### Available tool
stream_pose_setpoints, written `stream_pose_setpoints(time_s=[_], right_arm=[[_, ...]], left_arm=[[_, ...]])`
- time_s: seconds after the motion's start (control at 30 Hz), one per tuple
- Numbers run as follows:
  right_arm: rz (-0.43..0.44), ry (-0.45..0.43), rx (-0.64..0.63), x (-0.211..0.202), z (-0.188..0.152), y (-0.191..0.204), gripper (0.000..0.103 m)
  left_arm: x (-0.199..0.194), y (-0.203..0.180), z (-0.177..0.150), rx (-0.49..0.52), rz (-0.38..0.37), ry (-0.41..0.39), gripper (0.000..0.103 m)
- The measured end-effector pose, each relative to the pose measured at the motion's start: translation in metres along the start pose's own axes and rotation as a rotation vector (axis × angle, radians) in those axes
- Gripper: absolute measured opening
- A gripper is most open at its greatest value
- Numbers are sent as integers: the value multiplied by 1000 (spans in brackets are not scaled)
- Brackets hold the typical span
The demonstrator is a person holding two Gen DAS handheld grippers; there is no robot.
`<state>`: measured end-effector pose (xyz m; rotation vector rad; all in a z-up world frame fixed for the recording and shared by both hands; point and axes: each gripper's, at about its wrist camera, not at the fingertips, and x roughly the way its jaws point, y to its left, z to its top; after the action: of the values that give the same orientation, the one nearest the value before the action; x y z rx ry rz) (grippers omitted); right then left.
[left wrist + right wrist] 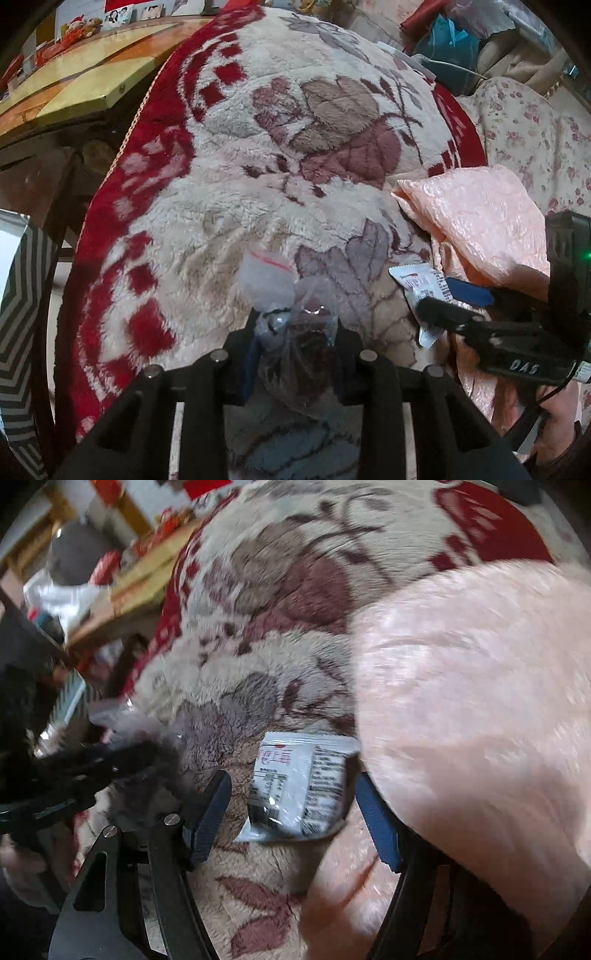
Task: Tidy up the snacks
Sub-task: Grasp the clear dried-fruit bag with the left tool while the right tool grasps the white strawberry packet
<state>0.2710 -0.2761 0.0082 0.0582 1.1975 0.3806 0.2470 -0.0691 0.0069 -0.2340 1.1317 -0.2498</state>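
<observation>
Left gripper [295,332]: clamped on a clear plastic bag [291,314] (red strip near its mouth), held above the fleece blanket [258,155].
Right gripper [291,808]: jaws apart, white snack packet [299,786] between them; the frames don't settle whether the pads press it.
Packet's place: just beside the pink cushion [480,709], over the blanket.

"DAS" stands in pale letters on the right gripper's [448,295] black body; the white snack packet [424,291] between its fingers carries print — too blurred to read.
</observation>
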Motion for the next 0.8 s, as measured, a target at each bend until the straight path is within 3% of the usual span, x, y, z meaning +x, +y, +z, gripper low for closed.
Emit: stream_pose_setpoints(time_s=[0.13, 0.27, 0.3, 0.33, 0.57, 0.8], right_arm=[[-26, 11, -44, 10, 5, 11, 70], [-62, 47, 16, 27, 1, 5, 70], [-74, 29, 11, 27, 0, 7, 67], [-92, 18, 1, 25, -2, 10, 54], [-76, -88, -5, -23, -41, 35, 52], [-70, -122, -43, -57, -93, 88, 52]], left_arm=[[2, -3, 0, 11, 8, 6, 36], [4, -3, -2, 7, 18, 6, 37], [3, -4, -2, 10, 17, 6, 35], [2, -5, -3, 15, 18, 6, 34], [-26, -4, -31, 47, 22, 0, 29], [-80, 2, -76, 74, 100, -50, 29]])
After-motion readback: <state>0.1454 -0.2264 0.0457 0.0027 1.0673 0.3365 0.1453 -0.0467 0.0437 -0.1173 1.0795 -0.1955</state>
